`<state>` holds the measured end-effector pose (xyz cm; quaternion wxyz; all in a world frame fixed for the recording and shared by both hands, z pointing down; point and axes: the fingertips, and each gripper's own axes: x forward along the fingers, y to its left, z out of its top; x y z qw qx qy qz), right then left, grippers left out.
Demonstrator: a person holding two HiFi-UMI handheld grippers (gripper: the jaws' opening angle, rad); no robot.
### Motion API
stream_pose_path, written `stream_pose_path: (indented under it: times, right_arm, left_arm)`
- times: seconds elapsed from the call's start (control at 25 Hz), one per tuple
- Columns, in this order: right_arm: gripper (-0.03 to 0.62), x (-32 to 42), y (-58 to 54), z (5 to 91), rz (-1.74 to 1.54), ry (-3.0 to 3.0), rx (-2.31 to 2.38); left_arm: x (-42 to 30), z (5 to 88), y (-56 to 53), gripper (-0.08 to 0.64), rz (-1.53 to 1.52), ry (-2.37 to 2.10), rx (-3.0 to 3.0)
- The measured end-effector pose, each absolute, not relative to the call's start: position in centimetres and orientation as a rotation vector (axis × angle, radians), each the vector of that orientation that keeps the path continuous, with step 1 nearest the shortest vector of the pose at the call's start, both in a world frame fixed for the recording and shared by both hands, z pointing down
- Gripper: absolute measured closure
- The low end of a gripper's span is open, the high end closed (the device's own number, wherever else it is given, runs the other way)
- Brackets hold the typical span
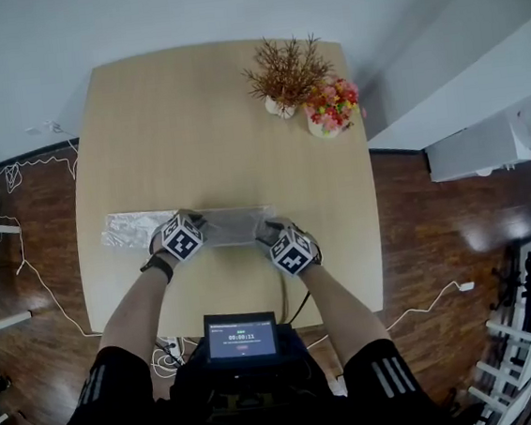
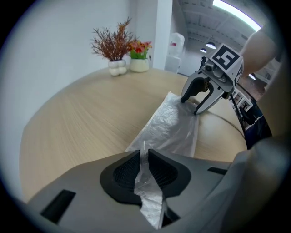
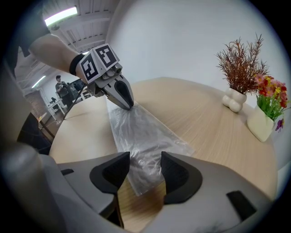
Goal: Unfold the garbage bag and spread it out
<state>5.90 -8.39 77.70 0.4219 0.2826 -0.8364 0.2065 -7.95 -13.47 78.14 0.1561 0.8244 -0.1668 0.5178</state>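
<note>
Nearest the person, a small screen [image 1: 241,338] sits just short of the tabletop [image 1: 190,120]. Beyond it, both tools meet the garbage bag [image 1: 229,225], a clear folded strip lying flat across the near half of the tabletop, parallel to the near edge.

The left tool [image 2: 144,157] is pinched narrow on a raised fold of the film partway along the strip. The right tool [image 3: 145,164] stands wide over the strip's right end, its pads clear of the plastic.

Likely faults: the thin film may slip from the left pinch or stretch and tear if pulled hard. The right tool, if it closes on every layer at once, would drag the strip whole rather than open it. The unheld length could also skate on the smooth wood.

Room: the strip's left end lies near the left edge, so little margin remains there. The far half is bare up to a vase of dried twigs [image 1: 286,74] and a pot of flowers [image 1: 332,105] at the far right corner.
</note>
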Motion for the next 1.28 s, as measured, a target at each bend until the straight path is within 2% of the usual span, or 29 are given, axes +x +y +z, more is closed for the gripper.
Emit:
stream_pose_path:
  times: [0.16, 0.6, 0.88, 1.08, 1.28]
  right_arm:
    - [0.350, 5.9, -8.2, 77.8, 0.527, -2.091, 0.696]
    - [0.350, 4.9, -11.6, 72.4, 0.420, -2.225, 0.809]
    - [0.357, 1.8, -13.2, 69.9, 0.124, -2.247, 0.639]
    - [0.377, -0.3, -13.1, 70.7, -0.052, -2.173, 0.416]
    - [0.475, -0.3, -13.6, 72.0, -0.135, -2.082, 0.351]
  left_arm:
    - [-7.5, 78.1, -12.9, 0.560, 1.486, -0.465, 2.370]
    - [-6.7, 74.8, -13.0, 0.559, 1.405, -0.569, 2.555]
    - [-6.3, 72.7, -11.0, 0.558, 1.507, -0.561, 2.762]
    - [-5.7, 71.6, -9.9, 0.557, 1.538, -0.563, 2.847]
    - [-5.4, 71.2, -8.9, 0.557, 1.591, -0.535, 2.905]
